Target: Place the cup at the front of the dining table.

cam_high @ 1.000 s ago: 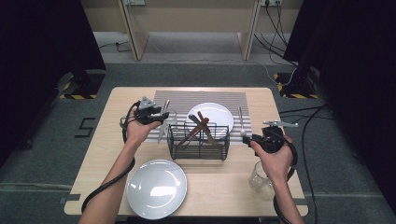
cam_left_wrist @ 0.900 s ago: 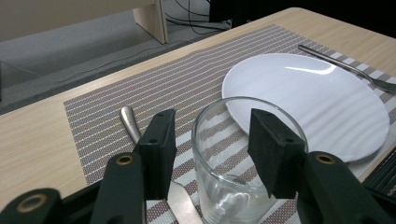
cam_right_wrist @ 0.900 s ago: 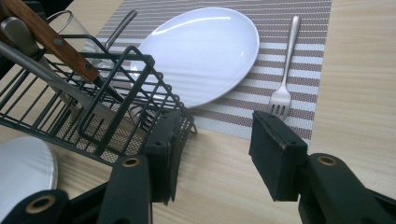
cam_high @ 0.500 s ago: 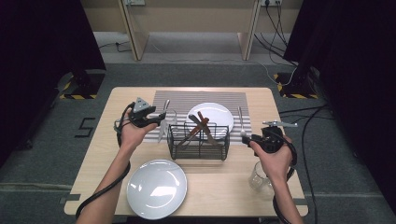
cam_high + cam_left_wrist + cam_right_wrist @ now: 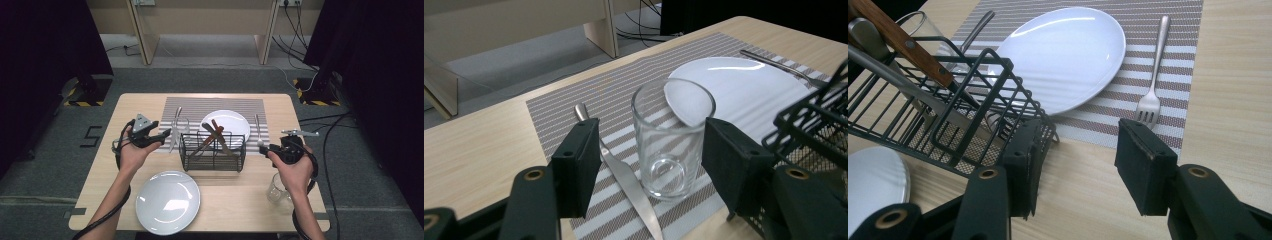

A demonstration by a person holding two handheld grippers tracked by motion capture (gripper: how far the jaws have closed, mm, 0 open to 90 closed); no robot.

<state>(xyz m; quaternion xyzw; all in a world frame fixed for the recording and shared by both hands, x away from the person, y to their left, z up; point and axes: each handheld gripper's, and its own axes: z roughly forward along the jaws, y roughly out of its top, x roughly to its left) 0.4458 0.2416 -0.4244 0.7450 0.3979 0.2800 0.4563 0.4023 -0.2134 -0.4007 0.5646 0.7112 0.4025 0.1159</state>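
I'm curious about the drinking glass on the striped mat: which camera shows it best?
The left gripper view: the glass stands upright, close and sharp between open jaws. The high view shows it small; the right gripper view catches its rim behind the wire basket.

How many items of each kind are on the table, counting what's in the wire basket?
Plates: 2, one on the mat, one near the front edge
Glasses: 2, one on the mat, one at front right
Forks: 1
Knives on the mat: 1
Baskets: 1
Utensils in the basket: at least 2
Mats: 1
Total: at least 10
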